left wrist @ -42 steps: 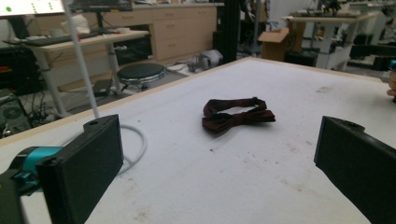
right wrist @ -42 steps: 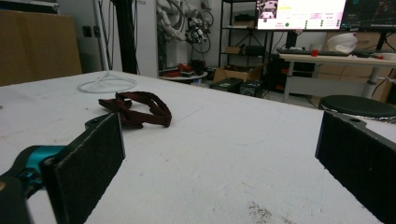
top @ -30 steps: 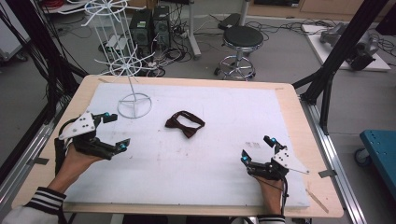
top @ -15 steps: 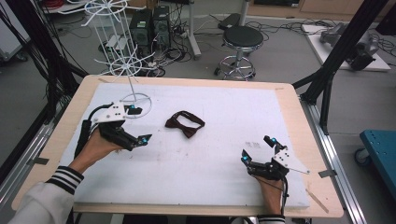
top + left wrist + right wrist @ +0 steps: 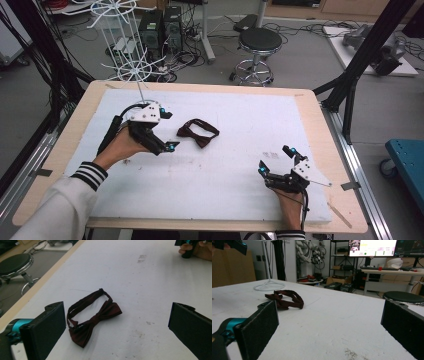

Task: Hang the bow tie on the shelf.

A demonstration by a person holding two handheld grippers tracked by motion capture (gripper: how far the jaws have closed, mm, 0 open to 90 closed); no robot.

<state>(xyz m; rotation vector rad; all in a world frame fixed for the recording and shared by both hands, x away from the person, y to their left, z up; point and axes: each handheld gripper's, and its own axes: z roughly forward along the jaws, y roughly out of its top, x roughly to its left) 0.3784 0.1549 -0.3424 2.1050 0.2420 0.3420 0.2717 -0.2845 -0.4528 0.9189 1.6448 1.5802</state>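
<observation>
High view: bow tie (image 5: 198, 132) mid-board, well clear of edges.

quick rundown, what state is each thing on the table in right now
bow tie: lying flat on the white mat, strap looped, not held
left gripper: open, beside the bow tie, not touching it
right gripper: open, holding nothing, resting low on the mat near the front edge
wire stand: upright at the mat's far left, nothing hanging on it
</observation>
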